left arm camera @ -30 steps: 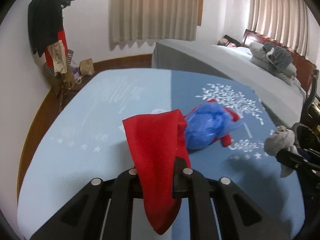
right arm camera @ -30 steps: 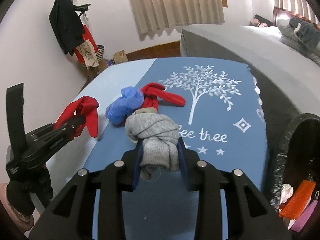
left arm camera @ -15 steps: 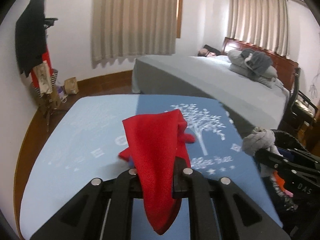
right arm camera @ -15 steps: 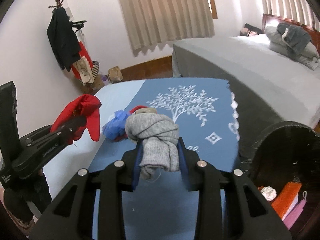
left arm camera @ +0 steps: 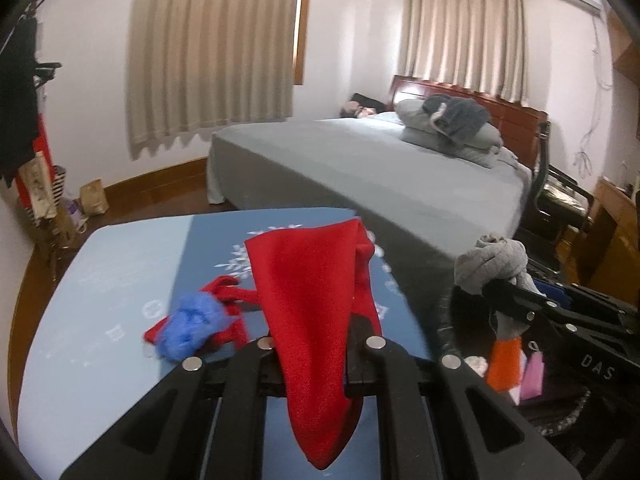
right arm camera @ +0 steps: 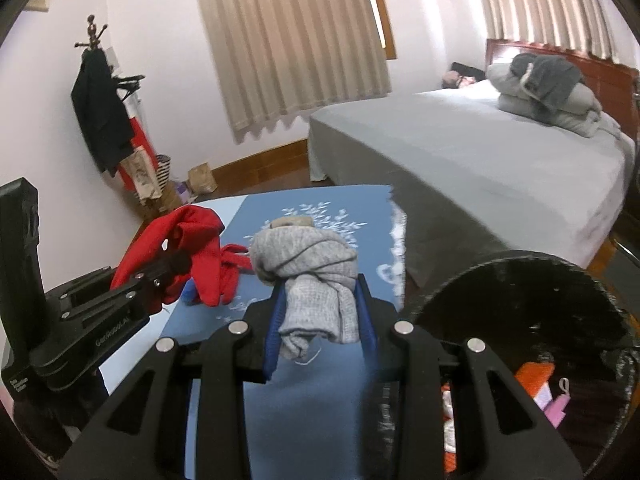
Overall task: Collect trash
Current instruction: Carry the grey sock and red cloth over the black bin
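Tongs status, both sides loaded. Left tongs (left arm camera: 316,344) clamped nearly fully together on a red cloth (left arm camera: 316,296); the cloth stands up above the fingers and also hangs down below them in a pointed fold. Right tongs (right arm camera: 320,316) closed partway onto a grey knotted rag (right arm camera: 310,268), blue pads pressing its lower part from both sides, knot bulging above.

Both pieces held clear above the table (left arm camera: 100,280), which carries a blue cover with a white tree print. On the cover: a crumpled blue plastic wad (left arm camera: 188,326) lying against a second red cloth piece (left arm camera: 228,308), the two touching, near the middle of the table as the left view shows them.

Black bin (right arm camera: 520,304), lined with a dark bag, stands just beside the table's right edge, between table and bed (right arm camera: 480,168). Inside the bin: an orange item (right arm camera: 536,374), a pink item (right arm camera: 556,408), something white. From the right view, the grey rag sits left of the bin's rim, not over the opening. From the left view, the right tongs with the rag appear above the bin area.

Background: coat stand (right arm camera: 104,112) with dark garments, curtains (right arm camera: 292,40) drawn.
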